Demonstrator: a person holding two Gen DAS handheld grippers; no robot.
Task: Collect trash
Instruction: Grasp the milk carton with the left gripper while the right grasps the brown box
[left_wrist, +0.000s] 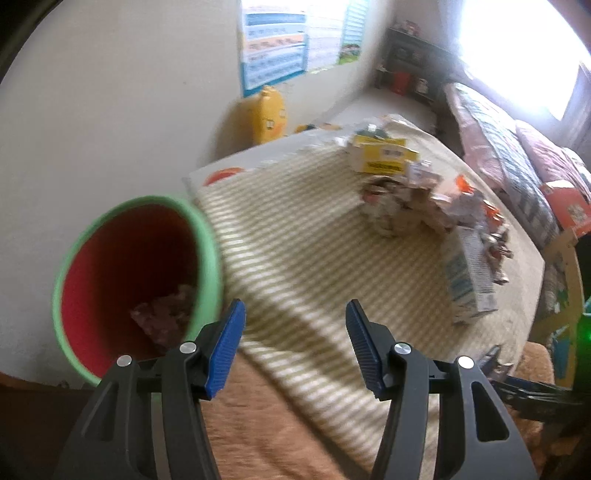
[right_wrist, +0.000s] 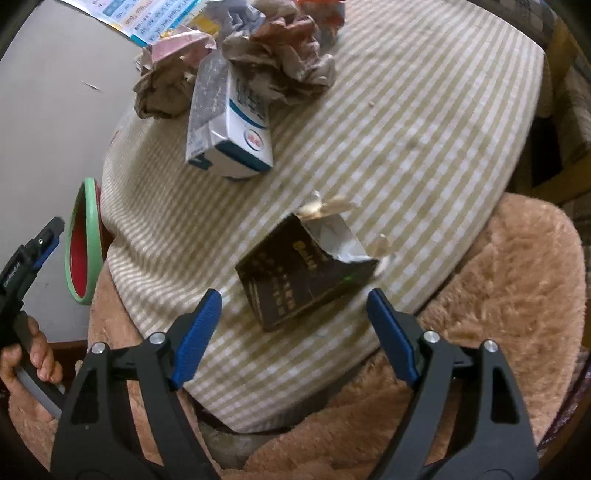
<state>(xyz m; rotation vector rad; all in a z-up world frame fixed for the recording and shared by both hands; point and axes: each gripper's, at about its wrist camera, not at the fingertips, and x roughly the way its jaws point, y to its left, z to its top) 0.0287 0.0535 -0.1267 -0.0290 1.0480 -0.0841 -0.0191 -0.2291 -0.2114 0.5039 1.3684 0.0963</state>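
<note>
Table w/ striped cloth (right_wrist: 424, 122) carries the trash. Green-rimmed bin (left_wrist: 136, 284) (red inside, some scraps at bottom) sits just beside the table's edge, left side. White-blue carton (right_wrist: 236, 125) lies on the cloth, touching crumpled brown paper (right_wrist: 280, 55). Torn dark box (right_wrist: 303, 273) lies nearer, apart from carton. Right gripper (right_wrist: 293, 314) hovers over dark box, fingers spread, nothing held. Left gripper (left_wrist: 295, 332) near bin, fingers spread, empty.
</note>
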